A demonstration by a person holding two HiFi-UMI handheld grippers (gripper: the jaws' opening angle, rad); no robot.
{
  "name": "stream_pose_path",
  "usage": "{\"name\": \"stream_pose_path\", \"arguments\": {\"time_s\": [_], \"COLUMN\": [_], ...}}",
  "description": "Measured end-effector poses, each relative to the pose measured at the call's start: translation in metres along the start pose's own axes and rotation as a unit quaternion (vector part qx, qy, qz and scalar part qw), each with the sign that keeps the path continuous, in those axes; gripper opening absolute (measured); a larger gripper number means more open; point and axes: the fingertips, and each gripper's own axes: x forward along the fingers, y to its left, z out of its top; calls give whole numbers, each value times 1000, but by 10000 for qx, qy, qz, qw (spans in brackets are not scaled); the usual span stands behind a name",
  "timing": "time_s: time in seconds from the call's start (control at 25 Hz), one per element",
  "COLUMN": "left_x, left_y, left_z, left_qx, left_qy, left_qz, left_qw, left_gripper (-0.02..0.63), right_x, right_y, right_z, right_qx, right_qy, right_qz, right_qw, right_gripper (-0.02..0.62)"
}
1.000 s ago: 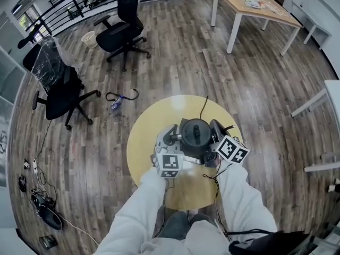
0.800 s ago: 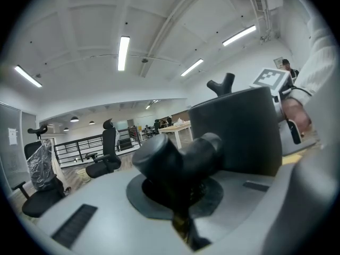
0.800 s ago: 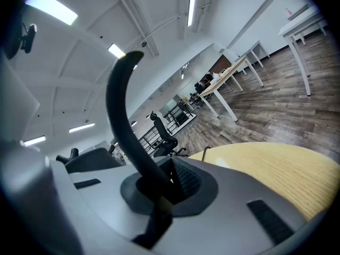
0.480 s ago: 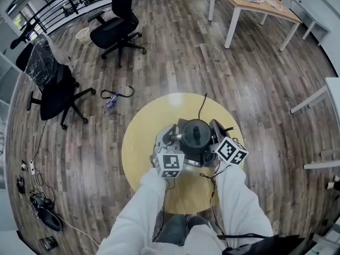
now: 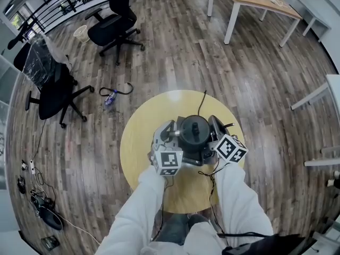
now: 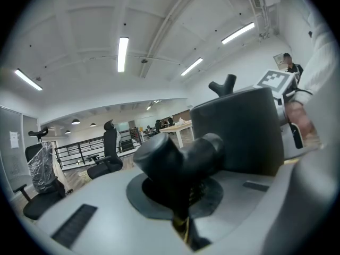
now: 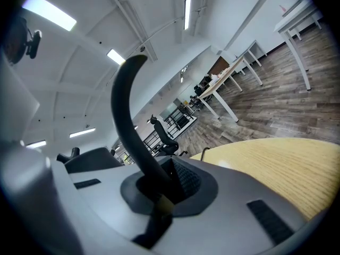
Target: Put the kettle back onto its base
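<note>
Compared with a second ago, the black kettle (image 5: 194, 133) and both grippers sit almost where they were near the middle of the round yellow tabletop (image 5: 139, 142), grips unchanged. The left hand-held gripper (image 5: 172, 137) is on the kettle's left in the frame, jaws closed tight on a stubby black projection (image 6: 178, 155) at its side. The right hand-held gripper (image 5: 214, 132) is on its right, jaws clamped on the curved handle (image 7: 127, 110). Whether the kettle rests on its base is hard to tell.
</note>
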Motion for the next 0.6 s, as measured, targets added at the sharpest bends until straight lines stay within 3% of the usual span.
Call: {"name": "stream_pose_path", "arguments": {"time_s": [0.6], "left_x": [-9], "left_y": [0], "left_z": [-5], "left_qx": [-12], "left_qy": [-24], "left_qz": [109], "left_qw": [9999], "left_gripper": [-3], "right_x": [-3], "right_y": [6], "right_z": [-4], "right_qx": [-107], "right_qy": [-87], "right_qz": [213], "right_qw": [9997], "right_gripper": [12]}}
